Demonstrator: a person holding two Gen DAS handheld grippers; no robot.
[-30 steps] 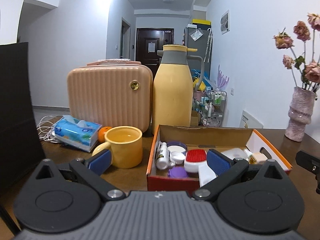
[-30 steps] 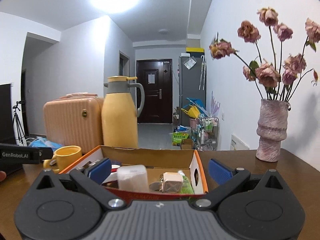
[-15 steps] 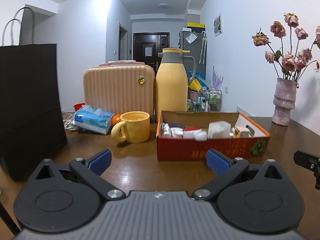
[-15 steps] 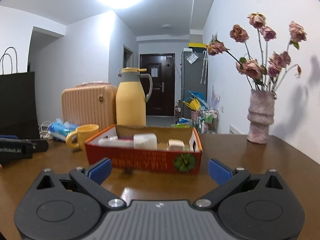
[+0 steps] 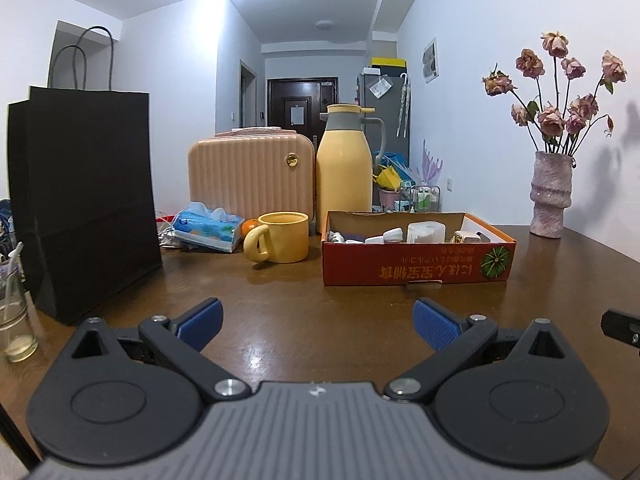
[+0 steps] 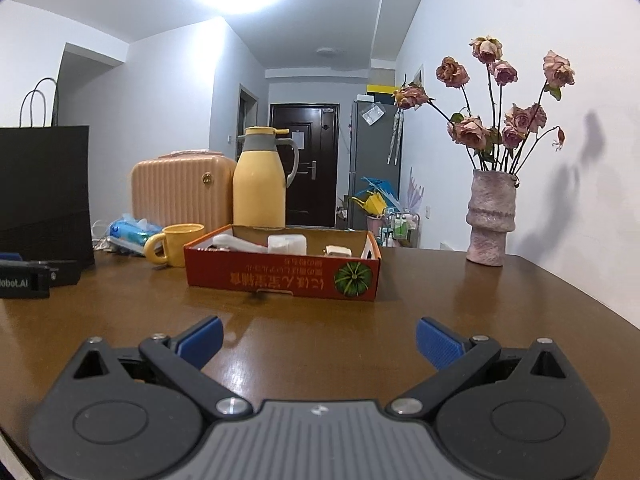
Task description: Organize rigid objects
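Clutter of small white plastic items (image 5: 425,233) lay in the shallow red cardboard box (image 5: 416,268) on our brown wooden surface (image 5: 300,312), beside a yellow ceramic mug (image 5: 282,237). Our left claw (image 5: 316,322) and right claw (image 6: 318,340) hovered well short, both spread apart and empty.

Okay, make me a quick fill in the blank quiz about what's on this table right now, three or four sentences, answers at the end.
1. The flowers stand in a pink ____.
2. Both the left tool and the right tool are ____ and hold nothing.
3. The yellow mug stands between the tissue pack and the red ____.
4. Behind the mug stands a tall yellow ____.

Answers: vase; open; box; jug
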